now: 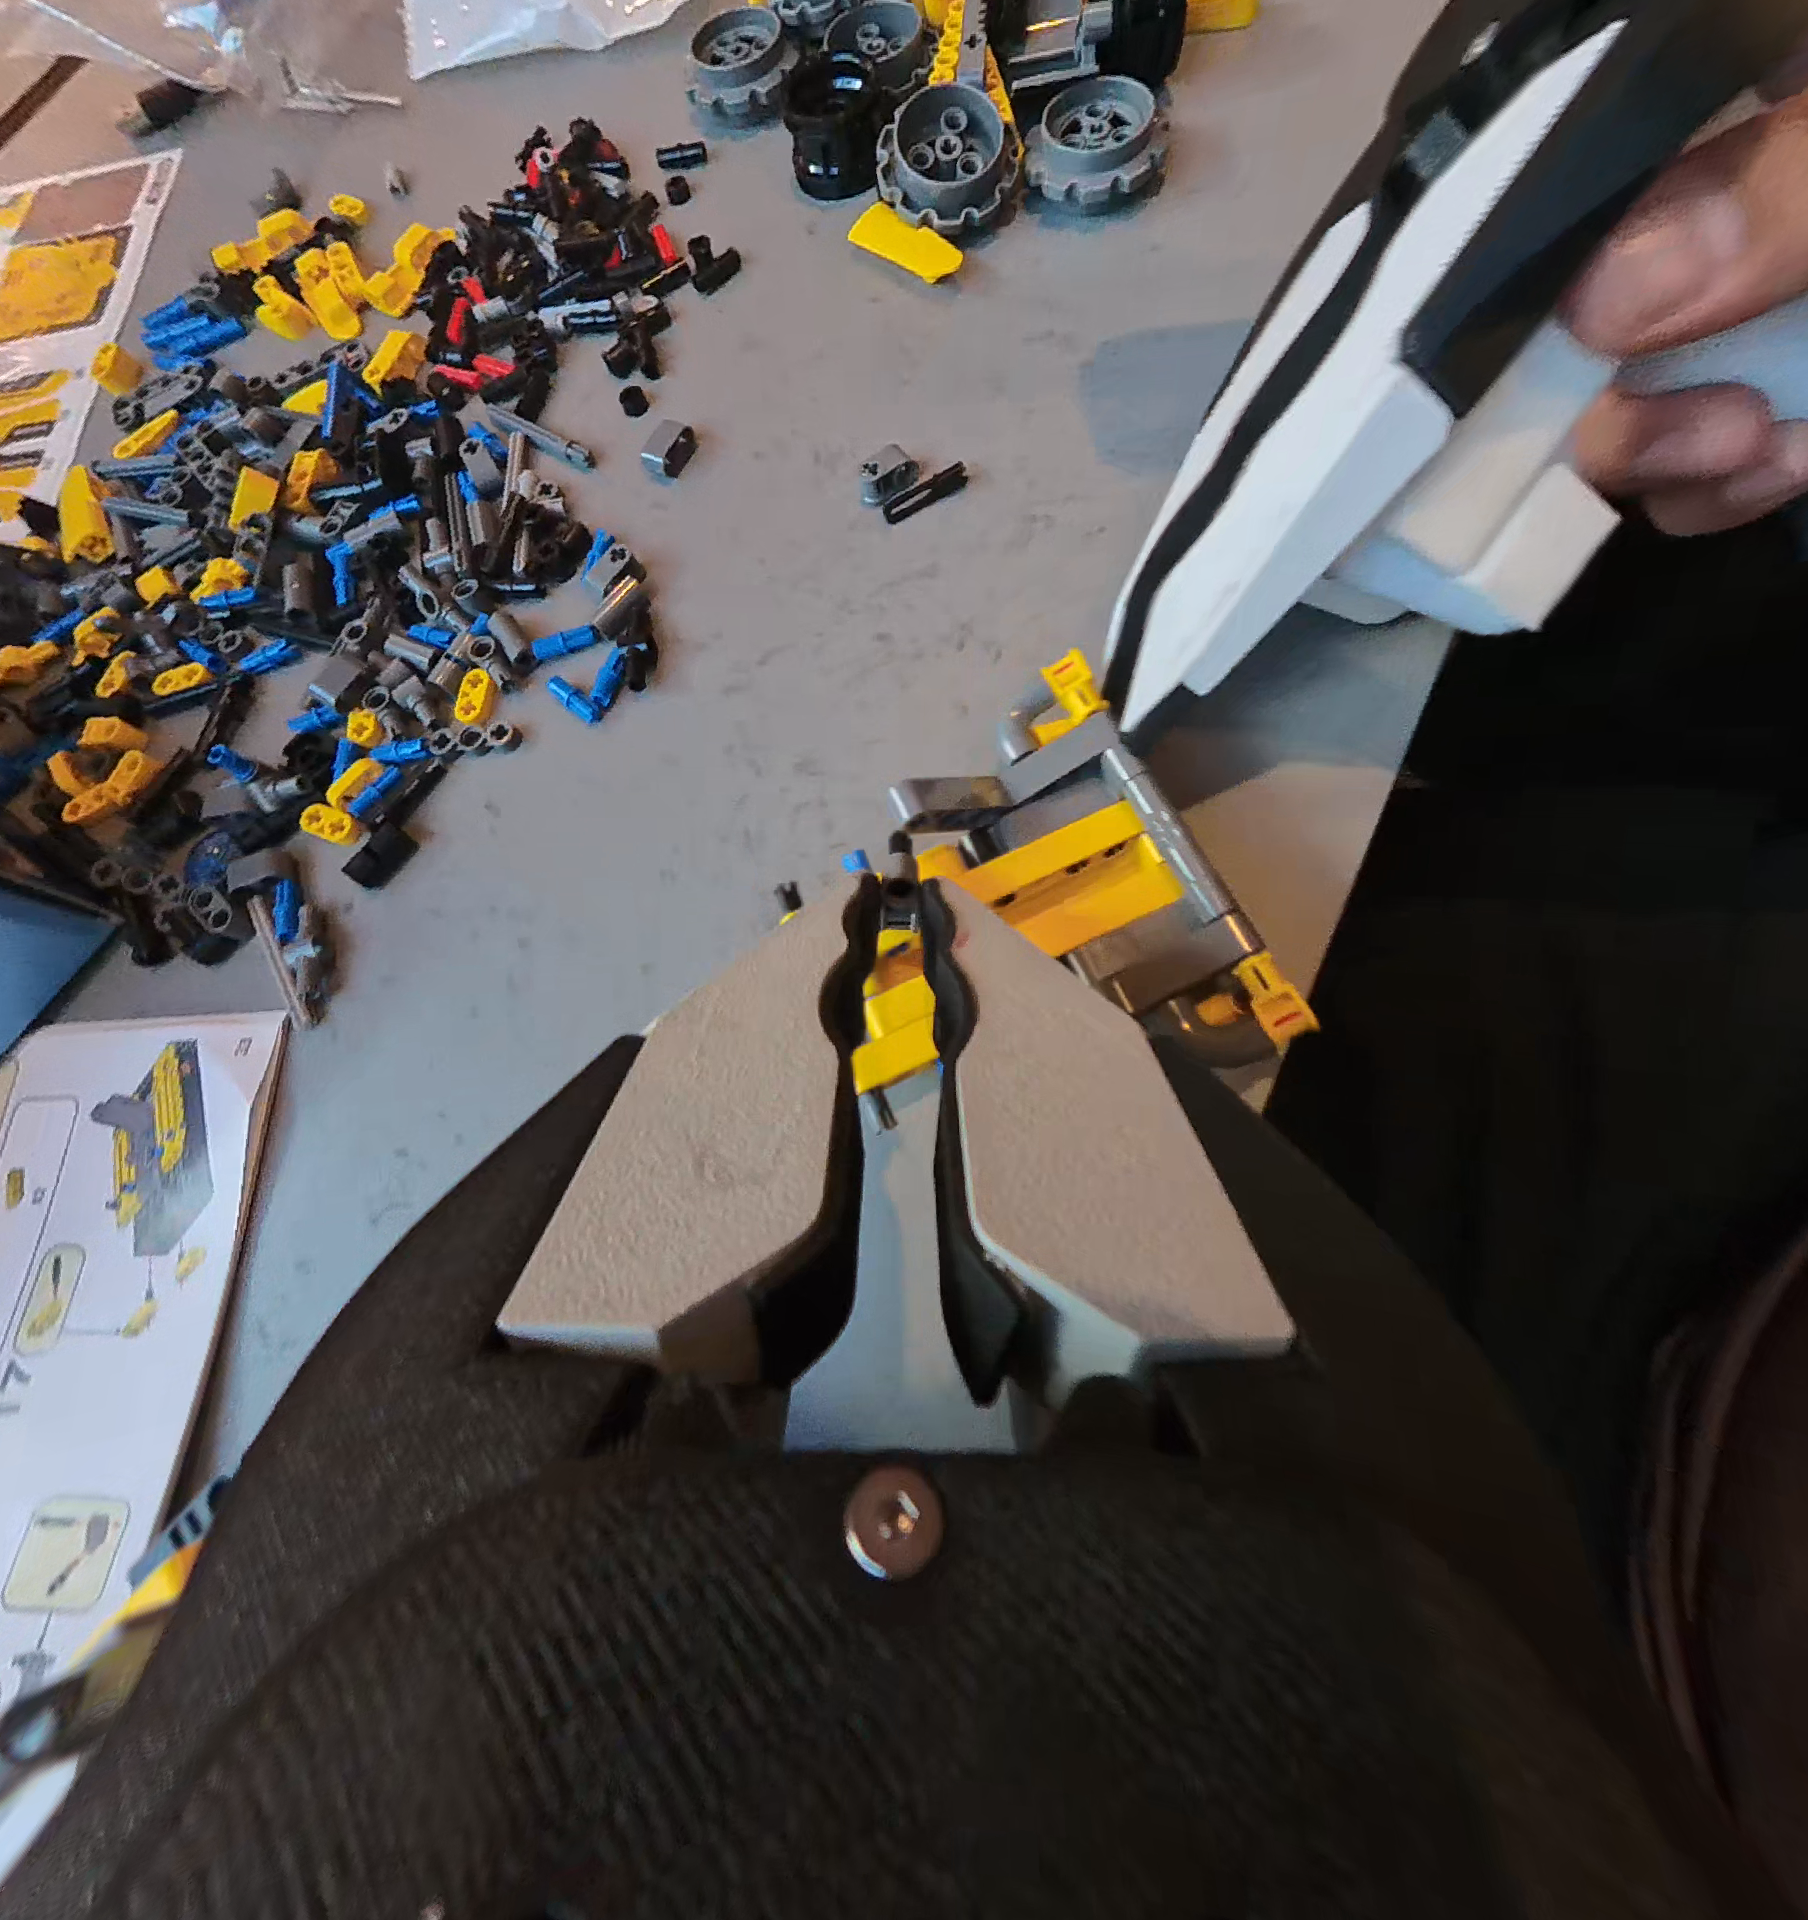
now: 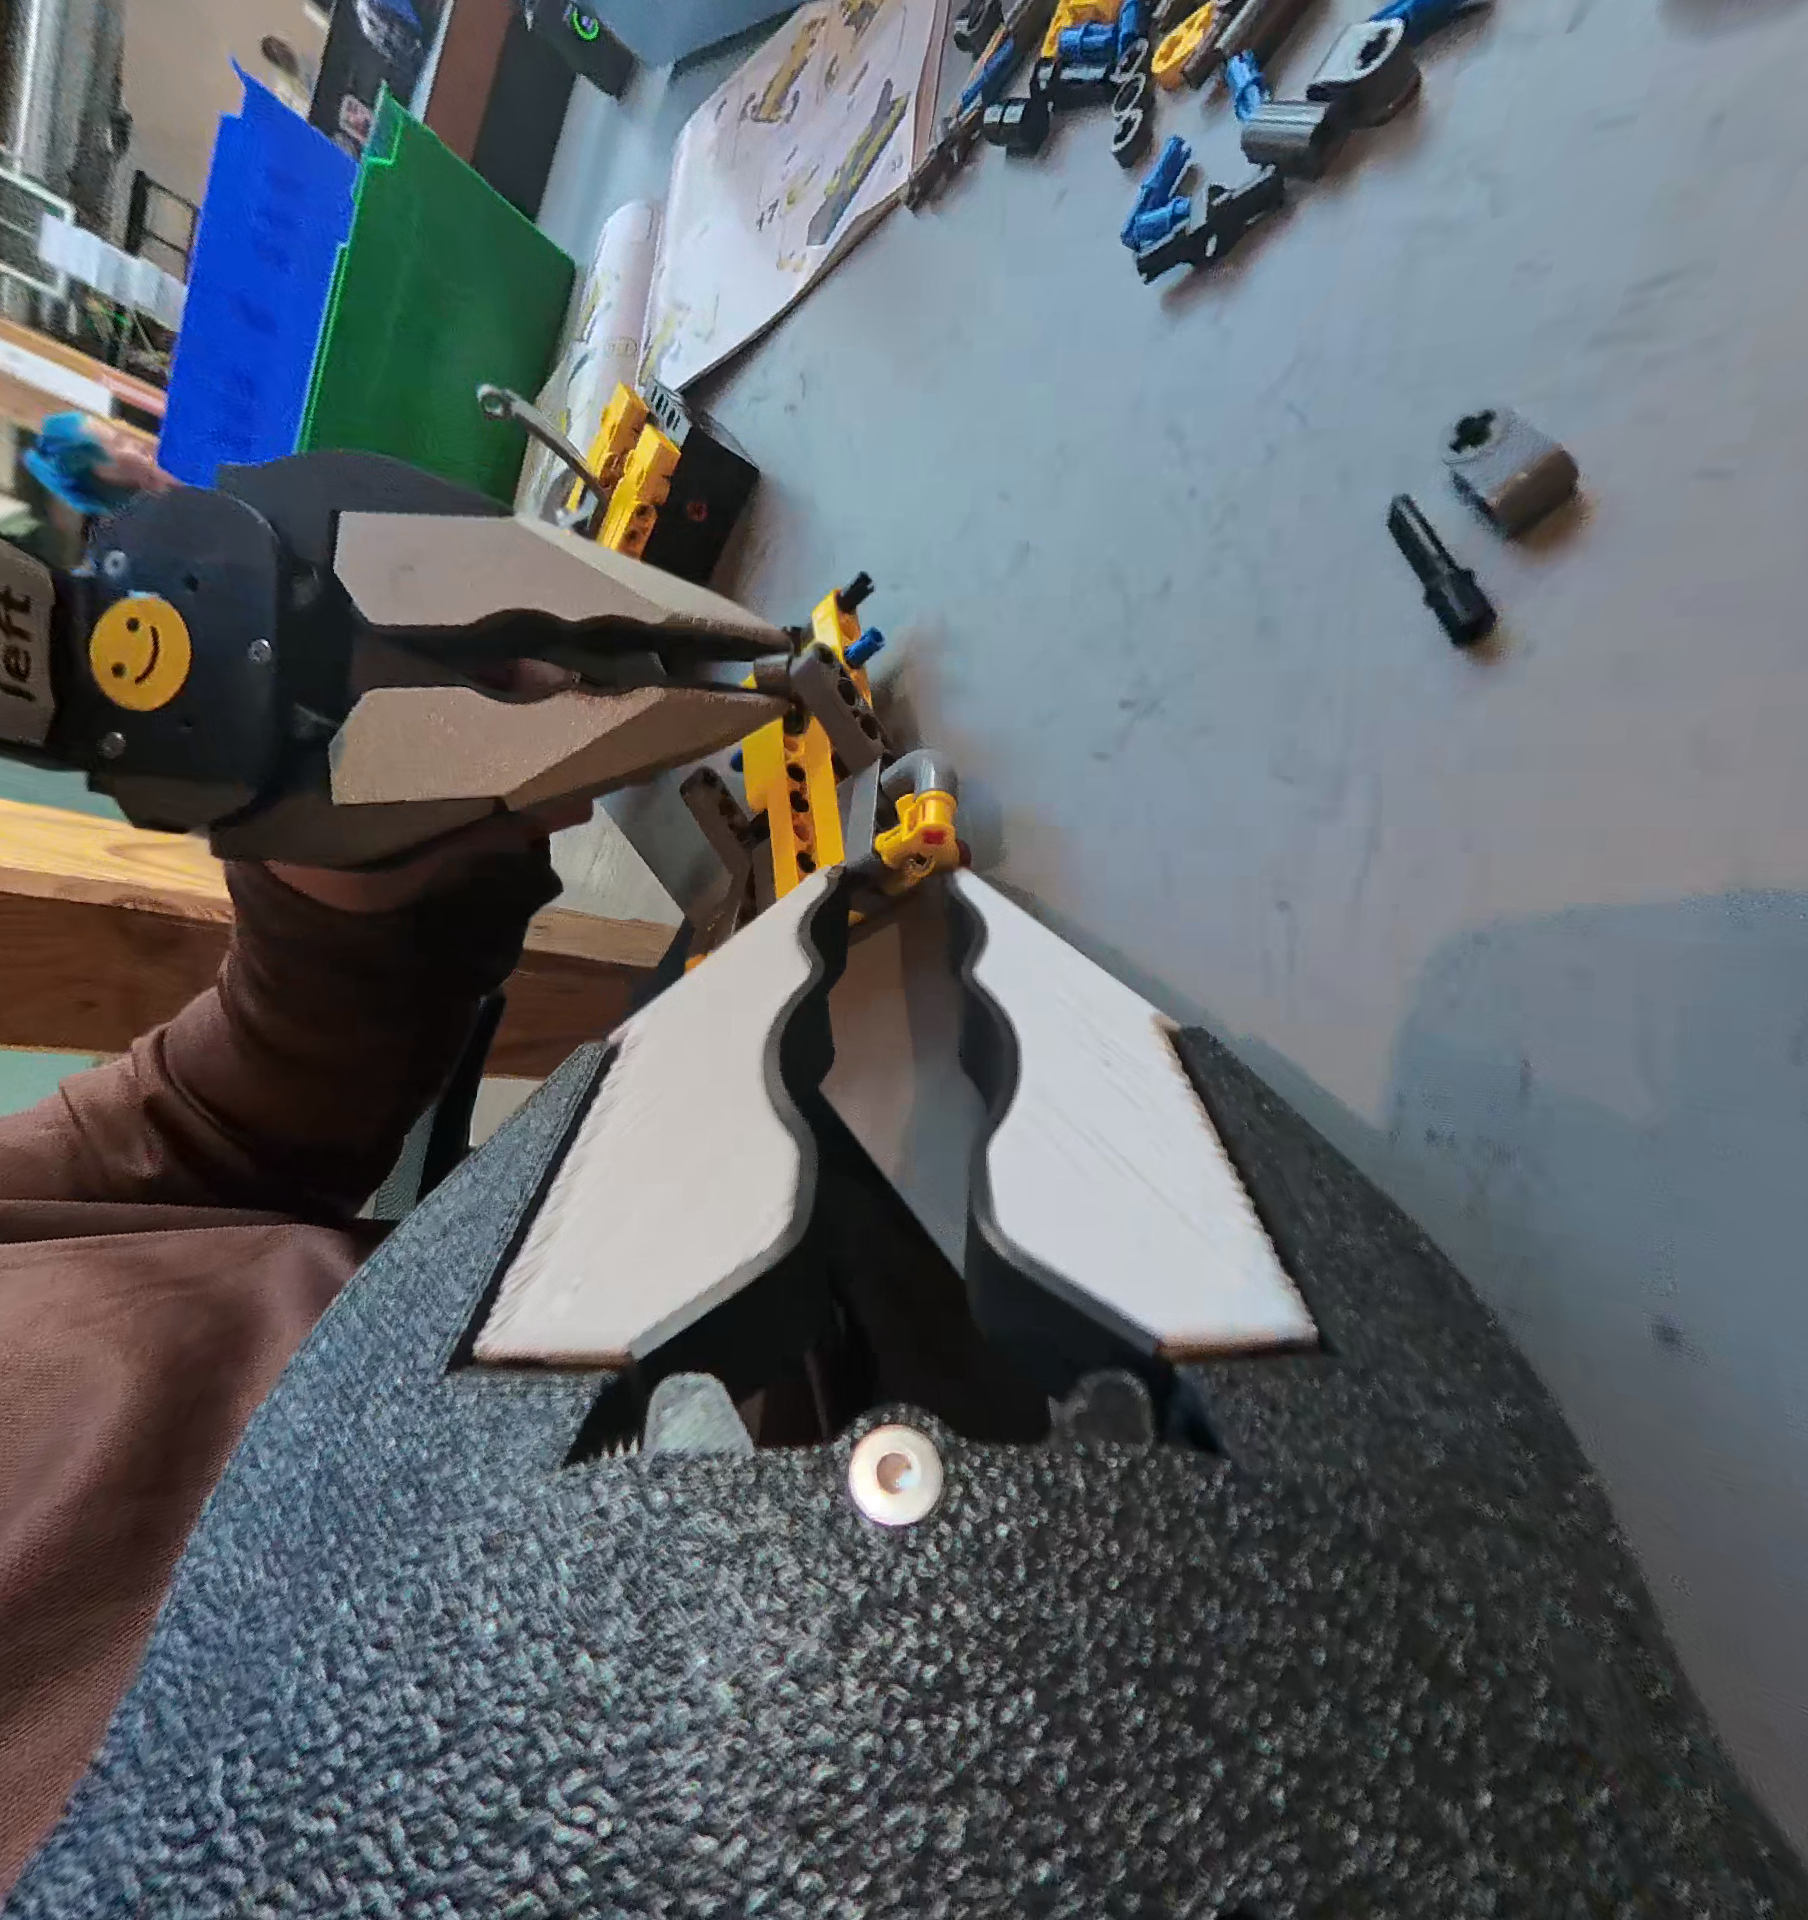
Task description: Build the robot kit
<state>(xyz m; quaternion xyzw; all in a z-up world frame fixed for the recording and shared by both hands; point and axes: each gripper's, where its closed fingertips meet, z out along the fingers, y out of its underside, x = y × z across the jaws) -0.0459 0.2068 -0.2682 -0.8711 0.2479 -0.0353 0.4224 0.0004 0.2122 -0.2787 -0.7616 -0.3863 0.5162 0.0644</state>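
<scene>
The left claw (image 1: 895, 904) is pinched nearly closed on a small dark pin at the corner of the yellow-and-grey brick assembly (image 1: 1087, 883), so only its tips bear on that piece. The right claw (image 2: 895, 883) is narrowed around the opposite end of the same assembly, beside a yellow connector (image 2: 915, 831); whether its pads truly clamp it I cannot tell. The assembly sits at the near edge of the grey counter (image 1: 775, 582). With so slight a grip on each end, a twist between the two claws could likely pop a joint apart or flick the pin loose into the loose parts pile (image 1: 339, 499) or off the edge. The instruction booklet (image 1: 100, 1195) lies just left
</scene>
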